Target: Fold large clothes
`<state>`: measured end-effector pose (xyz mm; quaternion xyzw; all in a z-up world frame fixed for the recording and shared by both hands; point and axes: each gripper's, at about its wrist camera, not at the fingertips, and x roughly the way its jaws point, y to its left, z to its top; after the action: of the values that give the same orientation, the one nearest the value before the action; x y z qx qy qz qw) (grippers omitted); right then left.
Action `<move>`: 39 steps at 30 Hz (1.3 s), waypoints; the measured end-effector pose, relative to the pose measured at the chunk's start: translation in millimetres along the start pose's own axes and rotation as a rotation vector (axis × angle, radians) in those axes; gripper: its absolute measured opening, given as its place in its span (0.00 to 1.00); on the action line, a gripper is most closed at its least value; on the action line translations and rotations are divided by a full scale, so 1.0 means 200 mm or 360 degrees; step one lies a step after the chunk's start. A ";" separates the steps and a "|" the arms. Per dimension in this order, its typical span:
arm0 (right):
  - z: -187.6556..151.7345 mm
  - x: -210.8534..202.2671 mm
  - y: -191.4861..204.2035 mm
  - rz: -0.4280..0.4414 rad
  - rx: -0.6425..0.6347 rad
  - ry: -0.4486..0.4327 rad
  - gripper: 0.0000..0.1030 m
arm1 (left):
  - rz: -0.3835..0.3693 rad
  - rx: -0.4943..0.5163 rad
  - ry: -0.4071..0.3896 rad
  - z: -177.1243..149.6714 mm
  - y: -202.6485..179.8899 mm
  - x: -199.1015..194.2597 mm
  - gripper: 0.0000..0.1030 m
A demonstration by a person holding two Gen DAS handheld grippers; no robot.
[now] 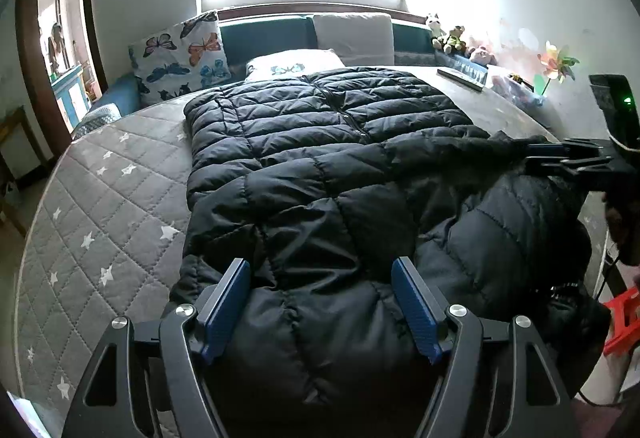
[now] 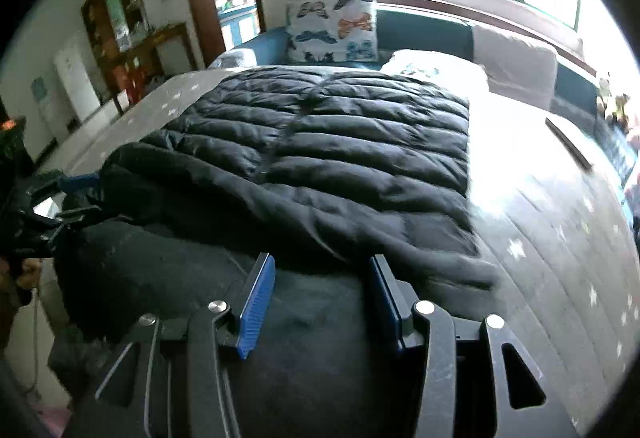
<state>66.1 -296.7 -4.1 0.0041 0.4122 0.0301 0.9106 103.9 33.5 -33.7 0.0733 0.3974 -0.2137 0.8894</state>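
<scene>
Left wrist view: black quilted puffer jacket (image 1: 320,165) spread on grey star-print mattress (image 1: 100,217), likely light, puffy, slippery; both tongs, left gripper (image 1: 320,302) and right gripper (image 2: 320,294), gape unclenched over its near end, best pinched at a seam.

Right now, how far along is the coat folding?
Done: the coat lies spread on the bed, zipped front up, sleeves laid across its near part. In hand: the left gripper and right gripper stand open over the bulky near end, gripping nothing. Left: the coat body is still at full length, unfolded.
</scene>
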 end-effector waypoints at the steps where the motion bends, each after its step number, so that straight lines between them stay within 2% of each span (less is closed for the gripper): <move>1: -0.03 -0.02 -0.04 -0.0001 0.0028 0.0006 0.51 | 0.0007 0.0011 -0.0003 -0.01 -0.01 0.00 0.77; 5: -0.13 0.05 -0.12 0.0072 0.0149 0.0015 0.51 | 0.0044 0.0045 -0.0008 -0.02 -0.04 0.04 0.81; 9: -0.14 0.05 -0.06 -0.0005 0.0046 0.0006 0.52 | 0.0067 0.0102 0.0028 -0.02 -0.06 0.03 0.81; 12: -0.11 -0.05 -0.04 -0.0040 0.0014 0.0037 0.53 | 0.0013 0.0091 0.0019 0.00 -0.05 -0.05 0.81; 16: -0.09 -0.20 0.01 -0.0054 -0.0071 -0.0011 0.53 | -0.0093 0.0103 -0.0084 0.05 -0.09 -0.17 0.81; 18: -0.09 -0.22 0.02 -0.0015 -0.0076 -0.0015 0.60 | -0.0137 0.0139 -0.0085 0.07 -0.14 -0.16 0.81; 22: -0.16 -0.06 -0.02 -0.0034 -0.0031 0.0084 0.64 | -0.0154 0.0218 0.0036 0.02 -0.23 -0.01 0.81; 23: -0.19 -0.01 -0.05 0.0000 0.0003 0.0117 0.67 | -0.0158 0.0232 0.0064 0.00 -0.24 0.02 0.81; 26: -0.23 0.02 -0.08 0.0058 0.0035 0.0072 0.67 | -0.0144 0.0266 0.0066 -0.05 -0.25 0.06 0.81; 30: -0.17 -0.03 -0.03 -0.0014 0.0008 0.0129 0.67 | -0.0169 0.0245 0.0079 -0.06 -0.23 0.06 0.81; 34: -0.13 -0.11 -0.02 -0.0026 -0.0008 0.0020 0.67 | -0.0159 0.0236 0.0070 -0.08 -0.23 0.08 0.81; 37: -0.18 0.01 -0.06 0.0002 0.0037 0.0095 0.70 | -0.0154 0.0251 0.0064 -0.08 -0.23 0.07 0.81; 39: -0.21 0.05 -0.08 0.0038 0.0047 0.0077 0.71 | -0.0153 0.0259 0.0082 -0.08 -0.23 0.05 0.81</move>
<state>42.0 -312.8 -39.5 0.0216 0.4344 0.0349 0.8998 80.1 -6.3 -50.3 0.1316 0.4044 -0.2859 0.8587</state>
